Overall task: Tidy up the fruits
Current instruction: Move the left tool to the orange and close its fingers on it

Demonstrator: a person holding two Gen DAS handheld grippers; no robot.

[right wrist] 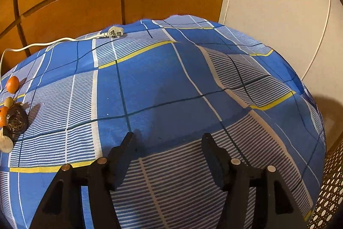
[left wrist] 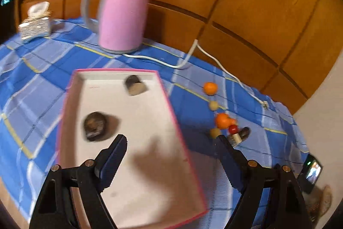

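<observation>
A pink-rimmed white tray (left wrist: pixel 163 89) lies on the blue checked cloth. Two dark brown fruits sit in it, one at the left (left wrist: pixel 95 126) and one at the far end (left wrist: pixel 135 85). To the right of the tray lies a loose row of fruits: an orange (left wrist: pixel 210 88), a pale ball (left wrist: pixel 213 105), a second orange (left wrist: pixel 223 120), a red one (left wrist: pixel 233 128) and a dark one (left wrist: pixel 242 134). My left gripper (left wrist: pixel 171 138) is open and empty above the tray's right rim. My right gripper (right wrist: pixel 168 137) is open and empty over bare cloth; the fruits (right wrist: pixel 12 115) show at its far left.
A pink kettle (left wrist: pixel 123 12) stands behind the tray, its white cord (left wrist: pixel 193 53) running right to a plug (right wrist: pixel 115 32). A tissue box (left wrist: pixel 35 23) sits at the far left. A phone (left wrist: pixel 312 173) lies at the right table edge. Wooden panels stand behind.
</observation>
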